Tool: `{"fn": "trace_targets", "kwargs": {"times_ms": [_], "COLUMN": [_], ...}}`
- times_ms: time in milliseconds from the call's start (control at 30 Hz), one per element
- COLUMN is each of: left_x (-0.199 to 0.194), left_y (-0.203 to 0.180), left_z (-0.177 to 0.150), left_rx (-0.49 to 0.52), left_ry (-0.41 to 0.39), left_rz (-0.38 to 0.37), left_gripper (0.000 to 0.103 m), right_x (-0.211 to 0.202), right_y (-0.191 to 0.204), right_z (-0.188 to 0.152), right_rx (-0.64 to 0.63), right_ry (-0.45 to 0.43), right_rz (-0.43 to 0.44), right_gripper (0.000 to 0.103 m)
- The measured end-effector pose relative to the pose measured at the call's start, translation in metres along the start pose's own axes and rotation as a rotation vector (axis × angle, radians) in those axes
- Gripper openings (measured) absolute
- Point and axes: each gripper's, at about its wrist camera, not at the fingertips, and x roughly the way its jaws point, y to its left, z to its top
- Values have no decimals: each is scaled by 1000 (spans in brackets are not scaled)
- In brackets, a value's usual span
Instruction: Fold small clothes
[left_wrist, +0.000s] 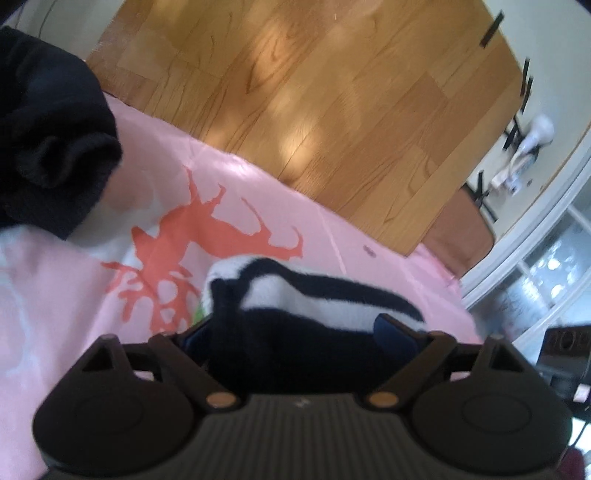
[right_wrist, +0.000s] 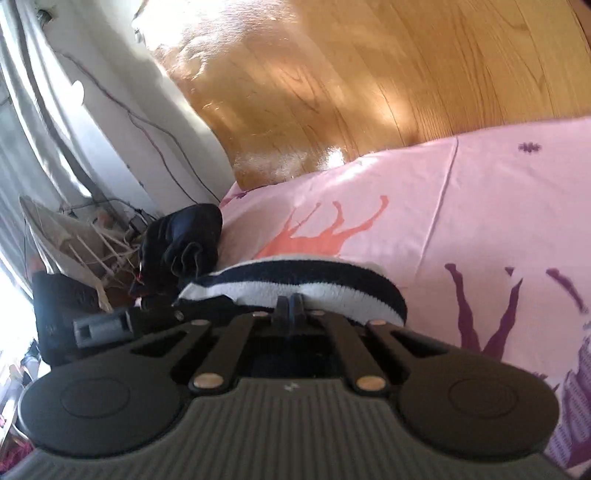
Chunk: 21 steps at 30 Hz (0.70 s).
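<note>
A small black-and-white striped garment (left_wrist: 314, 291) lies bunched on a pink sheet (left_wrist: 74, 295) with coral prints. My left gripper (left_wrist: 295, 332) is open, its blue-padded fingers spread wide on either side of the garment's dark part. In the right wrist view the same striped garment (right_wrist: 295, 280) lies across the front of my right gripper (right_wrist: 290, 299), whose fingers are pressed together on its near edge. A dark bundle of clothing (left_wrist: 48, 129) sits at the sheet's left edge; it also shows in the right wrist view (right_wrist: 184, 240).
Wooden floor (left_wrist: 332, 92) lies beyond the pink sheet (right_wrist: 480, 203). A white wall with cables (right_wrist: 110, 110) and a cluttered corner stand at the left of the right wrist view. A window and a dark box (left_wrist: 565, 343) are at the right of the left wrist view.
</note>
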Motion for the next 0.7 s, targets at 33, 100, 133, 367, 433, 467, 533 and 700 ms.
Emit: {"fn": "trace_targets", "kwargs": {"times_ms": [33, 100, 133, 367, 433, 467, 533, 700], "left_x": [-7, -23, -29, -33, -28, -27, -25, -25], "left_y": [1, 3, 2, -18, -22, -23, -24, -24], "left_z": [0, -2, -4, -25, -30, -32, -34, -37], "left_rx": [-7, -11, -4, 80, 104, 112, 107, 102], "left_ry": [-6, -23, -24, 21, 37, 44, 46, 43], "left_rz": [-3, 15, 38, 235, 268, 279, 287, 306], "left_gripper": [99, 103, 103, 103, 103, 103, 103, 103], "right_x": [-6, -27, -39, -59, -52, -51, -45, -41], "right_y": [2, -1, -2, -28, -29, -27, -26, -29], "right_z": [-1, -6, -10, -47, -54, -56, -58, -72], "right_rx": [-2, 11, 21, 140, 154, 155, 162, 161], "right_ry": [-11, -42, -71, -74, -49, -37, -8, -18], "right_rz": [11, 40, 38, 48, 66, 66, 64, 87], "right_gripper": [8, 36, 72, 82, 82, 82, 82, 84]}}
